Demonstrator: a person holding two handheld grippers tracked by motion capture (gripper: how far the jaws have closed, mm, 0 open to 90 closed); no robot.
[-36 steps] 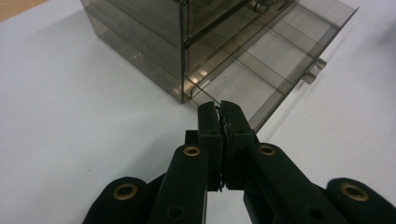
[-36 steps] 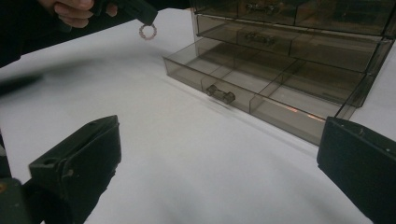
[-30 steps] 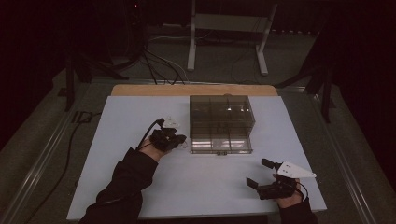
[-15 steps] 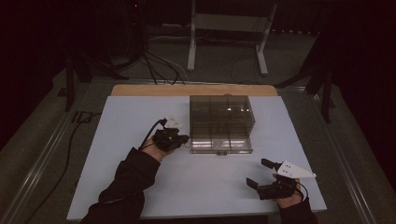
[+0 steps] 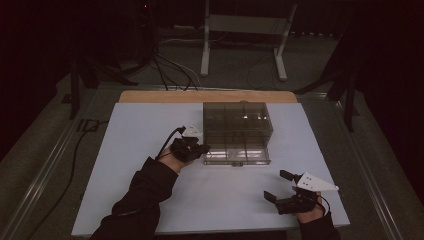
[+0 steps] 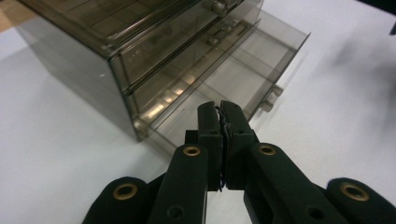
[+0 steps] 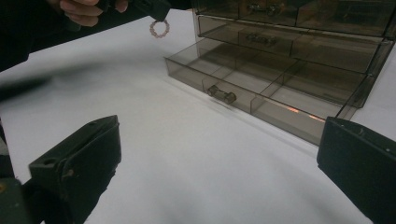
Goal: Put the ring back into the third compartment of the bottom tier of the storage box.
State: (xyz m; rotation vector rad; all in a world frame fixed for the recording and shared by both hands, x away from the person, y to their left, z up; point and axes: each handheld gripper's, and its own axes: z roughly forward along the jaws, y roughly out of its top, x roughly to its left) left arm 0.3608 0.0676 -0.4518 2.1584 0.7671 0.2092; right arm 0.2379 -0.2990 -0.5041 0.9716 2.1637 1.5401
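Note:
A smoky clear drawer cabinet stands mid-table, and its bottom drawer is pulled out toward me. My left gripper is at the cabinet's front left corner, jaws shut just over the open drawer's near corner. In the right gripper view a small pinkish ring hangs from the left gripper's tips, just left of the drawer. My right gripper rests near the table's front right, open with nothing between its jaws, facing the cabinet.
The white table top has a wooden strip along its far edge. The drawer's small handle juts toward me. Beyond the table a cable trails off the left side and a metal stand sits on the floor.
My left hand has edged a little to the right, closer to the cabinet's front corner. The right gripper has stayed put.

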